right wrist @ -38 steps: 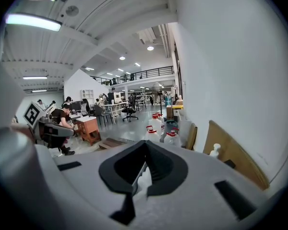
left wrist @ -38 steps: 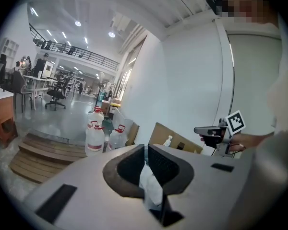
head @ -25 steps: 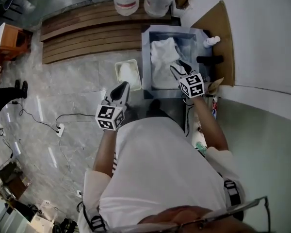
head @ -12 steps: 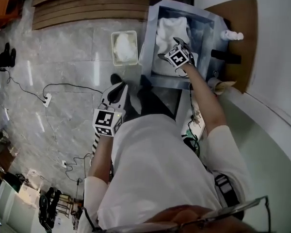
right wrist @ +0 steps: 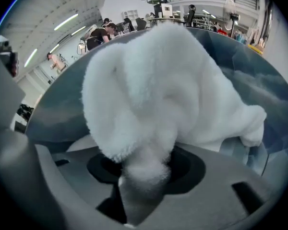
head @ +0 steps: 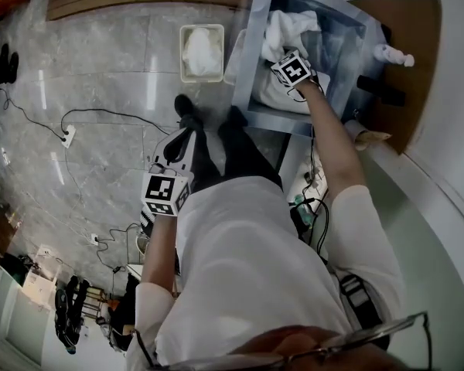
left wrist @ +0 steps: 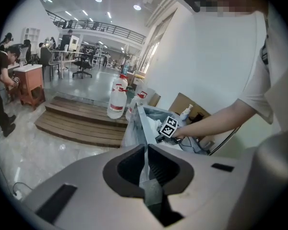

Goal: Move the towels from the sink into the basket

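Towel [right wrist: 149, 90] in the sink [head: 244, 68] is clamped by the right gripper [right wrist: 144, 176], jaws just closing on it, for lifting to the basket [head: 184, 52]; left gripper [left wrist: 146, 174] is clenched, empty.

Big open lab hall here. Desks [left wrist: 29, 72] and office chairs [left wrist: 83, 67] far left, a railed gallery [left wrist: 101, 28] above, cables [head: 116, 112] on the floor [head: 100, 52].

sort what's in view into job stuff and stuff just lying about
Job: towel in the sink; basket; right gripper, fingers just been closing, towel between them.
Lying about: jugs; soap bottle; power strip; wooden platform.
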Demonstrator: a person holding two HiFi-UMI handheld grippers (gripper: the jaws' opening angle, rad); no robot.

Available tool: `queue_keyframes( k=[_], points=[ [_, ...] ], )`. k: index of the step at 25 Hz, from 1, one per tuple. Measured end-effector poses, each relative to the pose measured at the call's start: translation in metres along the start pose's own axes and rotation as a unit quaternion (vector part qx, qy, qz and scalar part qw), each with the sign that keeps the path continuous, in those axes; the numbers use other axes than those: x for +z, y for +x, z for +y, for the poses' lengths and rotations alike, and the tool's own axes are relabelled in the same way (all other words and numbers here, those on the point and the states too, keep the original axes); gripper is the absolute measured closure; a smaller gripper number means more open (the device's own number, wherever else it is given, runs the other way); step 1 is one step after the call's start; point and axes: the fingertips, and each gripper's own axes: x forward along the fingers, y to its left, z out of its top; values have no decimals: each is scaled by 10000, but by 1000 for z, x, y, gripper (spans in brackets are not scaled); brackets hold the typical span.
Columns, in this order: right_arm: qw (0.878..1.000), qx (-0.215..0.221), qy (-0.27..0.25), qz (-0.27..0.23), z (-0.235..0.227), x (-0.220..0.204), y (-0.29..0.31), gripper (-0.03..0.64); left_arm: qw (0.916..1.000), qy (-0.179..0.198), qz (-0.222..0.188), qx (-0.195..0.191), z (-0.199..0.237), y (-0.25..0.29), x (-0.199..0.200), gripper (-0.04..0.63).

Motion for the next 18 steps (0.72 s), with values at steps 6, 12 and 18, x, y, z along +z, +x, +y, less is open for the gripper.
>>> queue_keyframes(
  k=[6, 12, 18],
  points=[
    [9942, 352, 1001, -196, 47, -5, -33, 460, 9995, 215, -131, -176, -9, -12, 16, 571],
    [9761, 146, 1622, -1442, 73, 20, -148, 463, 9977, 468, -348, -340, 2, -42, 37, 571],
    [9457, -439, 1978, -2540, 90, 46, -274, 463, 9937, 805, -450, -636, -1, -63, 59, 571]
  ],
)
